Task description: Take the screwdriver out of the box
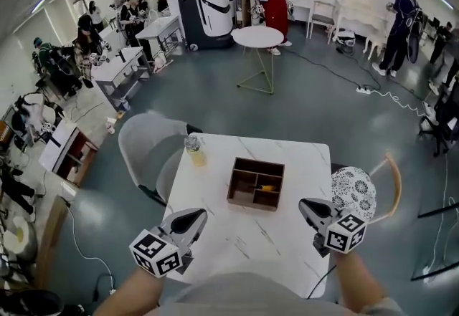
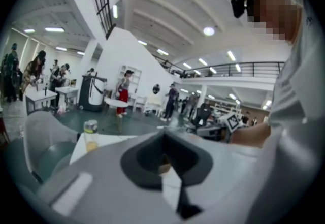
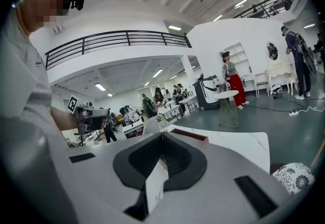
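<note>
Two grippers are hanging low over the near edge of the tabletop (image 1: 244, 239), neither yet at the box. Left gripper (image 1: 195, 217) is showing its fingers pressed together with nothing between them, and is pointing up the tabletop. A bottle (image 1: 193, 150) of yellowish liquid is standing near the far left corner. Box (image 1: 256, 183), brown and partitioned, is resting mid-tabletop, apart from both grippers. The screwdriver (image 1: 267, 188) is lying in a right-hand compartment, its orange handle showing. Right gripper (image 1: 307, 206) is likewise carrying closed, empty fingers, and is sitting nearer the box than the left. Judgement: the approach step is only beginning. The next move is calling for one gripper, probably the right, spreading its fingers, lowering into that compartment and closing across the handle.
</note>
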A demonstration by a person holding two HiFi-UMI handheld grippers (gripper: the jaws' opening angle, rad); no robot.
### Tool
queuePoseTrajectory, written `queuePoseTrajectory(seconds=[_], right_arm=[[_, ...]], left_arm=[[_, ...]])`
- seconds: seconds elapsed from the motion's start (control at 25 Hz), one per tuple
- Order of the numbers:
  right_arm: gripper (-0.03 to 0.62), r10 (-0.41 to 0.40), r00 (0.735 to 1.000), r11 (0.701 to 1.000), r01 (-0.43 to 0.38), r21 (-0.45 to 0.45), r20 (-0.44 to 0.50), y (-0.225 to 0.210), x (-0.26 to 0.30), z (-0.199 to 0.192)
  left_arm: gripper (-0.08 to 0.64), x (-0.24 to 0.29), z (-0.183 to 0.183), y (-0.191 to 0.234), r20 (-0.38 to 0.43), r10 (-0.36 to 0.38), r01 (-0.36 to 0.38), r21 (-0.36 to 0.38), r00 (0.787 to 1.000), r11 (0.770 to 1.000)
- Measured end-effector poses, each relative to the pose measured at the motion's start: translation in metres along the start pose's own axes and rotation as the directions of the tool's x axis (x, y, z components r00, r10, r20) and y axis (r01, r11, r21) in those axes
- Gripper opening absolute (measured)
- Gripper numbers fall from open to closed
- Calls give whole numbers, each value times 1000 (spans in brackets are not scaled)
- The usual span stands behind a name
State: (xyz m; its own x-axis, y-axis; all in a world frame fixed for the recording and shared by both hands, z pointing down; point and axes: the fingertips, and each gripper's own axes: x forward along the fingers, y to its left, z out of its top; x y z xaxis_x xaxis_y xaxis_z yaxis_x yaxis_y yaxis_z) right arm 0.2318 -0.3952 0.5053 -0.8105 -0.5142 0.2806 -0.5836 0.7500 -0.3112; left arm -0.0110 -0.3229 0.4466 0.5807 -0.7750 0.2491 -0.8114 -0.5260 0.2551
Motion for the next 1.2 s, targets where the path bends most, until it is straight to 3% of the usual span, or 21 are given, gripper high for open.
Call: queuePoseTrajectory(seconds=[0.32,0.56,0.8,0.92,1.2], right_arm=[[9,61,997,996,-64,-63,-44,-23,36,-13],[9,20,991,988,-41,-152,-132,-6,83,-22],[9,-32,969,977,-22,-214,-246,0,108,-42],[9,-42,952,953,-53,-298,-304,-1,123,-47],[11,-25,898,853,-210,-477,-439,-2,157,-65]], left_arm=[[5,48,-26,7,-82,-30,32,28,996,999],[5,59,-47,41,-103,-139,144,35,985,989],[5,80,-56,54,-118,-226,232,44,967,972],[5,88,-59,59,-118,-247,253,44,962,966],[5,104,-73,68,-131,-264,271,37,955,962]])
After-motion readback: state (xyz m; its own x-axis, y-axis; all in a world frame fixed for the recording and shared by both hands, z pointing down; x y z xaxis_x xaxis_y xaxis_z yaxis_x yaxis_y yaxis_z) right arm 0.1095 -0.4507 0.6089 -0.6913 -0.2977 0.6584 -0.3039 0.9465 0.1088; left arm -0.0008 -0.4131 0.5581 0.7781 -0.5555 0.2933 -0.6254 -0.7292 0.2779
